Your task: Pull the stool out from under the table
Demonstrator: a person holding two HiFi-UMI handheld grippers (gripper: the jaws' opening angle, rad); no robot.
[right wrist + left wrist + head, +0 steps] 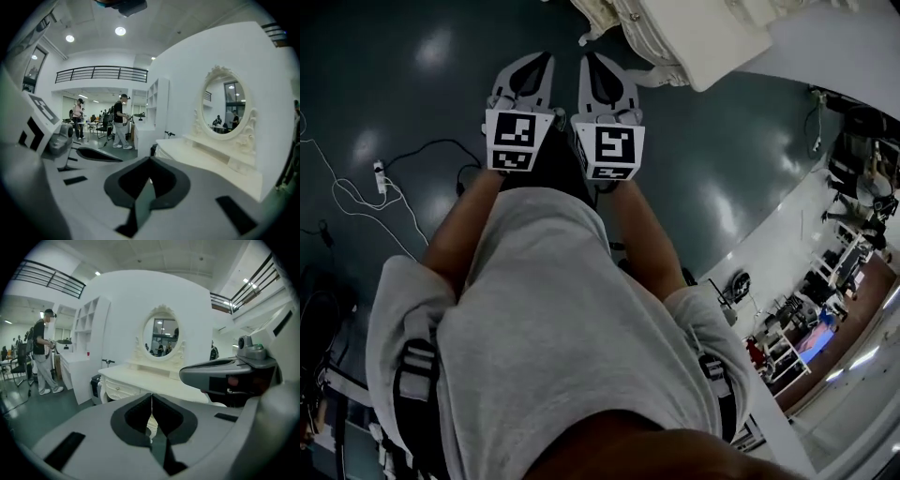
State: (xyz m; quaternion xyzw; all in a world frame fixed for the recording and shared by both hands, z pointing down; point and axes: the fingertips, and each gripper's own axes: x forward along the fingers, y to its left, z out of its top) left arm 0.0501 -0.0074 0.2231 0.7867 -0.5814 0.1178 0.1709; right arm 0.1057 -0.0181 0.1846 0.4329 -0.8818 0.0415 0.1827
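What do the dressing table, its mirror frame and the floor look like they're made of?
Dressing table: likely painted wood with a cream satin finish and carved drawer fronts. Mirror frame: same cream look, carved or moulded scrollwork; wood or resin, can't tell. Floor: hard, glossy dark teal coating, probably epoxy or vinyl; ceiling lights reflect in it.

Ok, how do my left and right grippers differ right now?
The left gripper faces the oval mirror almost head-on; the right gripper has it off to its right. The left gripper's marker cube shows a different pattern from the right gripper's marker cube. Shared: both have fingers shut on nothing and sit side by side, short of the cream dressing table.
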